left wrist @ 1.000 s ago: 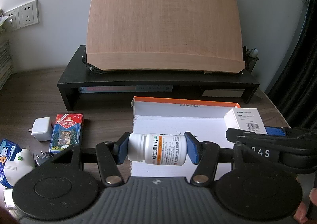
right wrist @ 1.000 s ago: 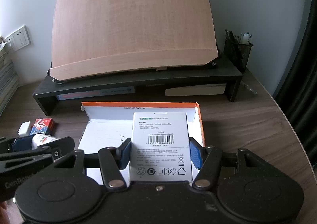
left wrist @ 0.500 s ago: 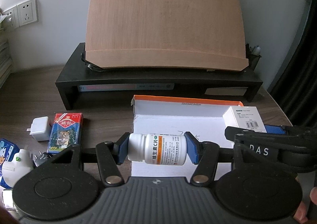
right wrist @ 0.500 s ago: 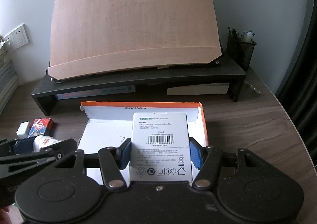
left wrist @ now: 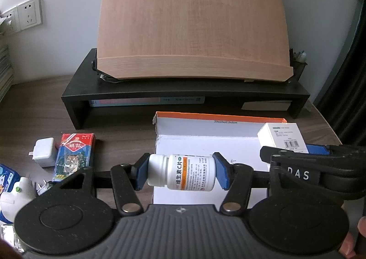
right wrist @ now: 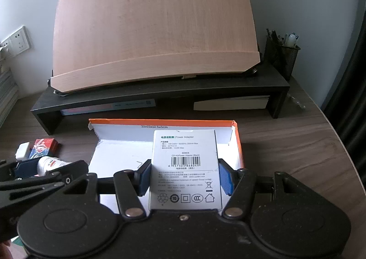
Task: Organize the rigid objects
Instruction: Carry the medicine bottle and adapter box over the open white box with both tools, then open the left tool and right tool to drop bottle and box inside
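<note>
Both hands were loaded and hanging over the open box (left wrist: 219, 119). The left gripper (left wrist: 180, 173) was clamped on the white pill bottle (left wrist: 183, 173), one blue pad on the cap and the other on the base, so the bottle's long axis ran left to right, straight across between the jaws. It hung above the near left part of the box's white floor, clear of it.

Over on the right, the right gripper (right wrist: 184, 175) was squeezed on the grey adapter carton (right wrist: 185, 167), pads pressing its two long sides. That carton's long axis ran near to far, pointing towards the box's far orange-edged wall, and it sat over the middle-right of the floor.

So each object lay directly above its landing spot; by my reading, the drop was straight down, with no sideways travel needed. Neither hand looked closer than the other. Outside the box, to the left, the playing cards (left wrist: 74, 154) and the white plug (left wrist: 44, 151) waited on the desk (left wrist: 119, 130).
</note>
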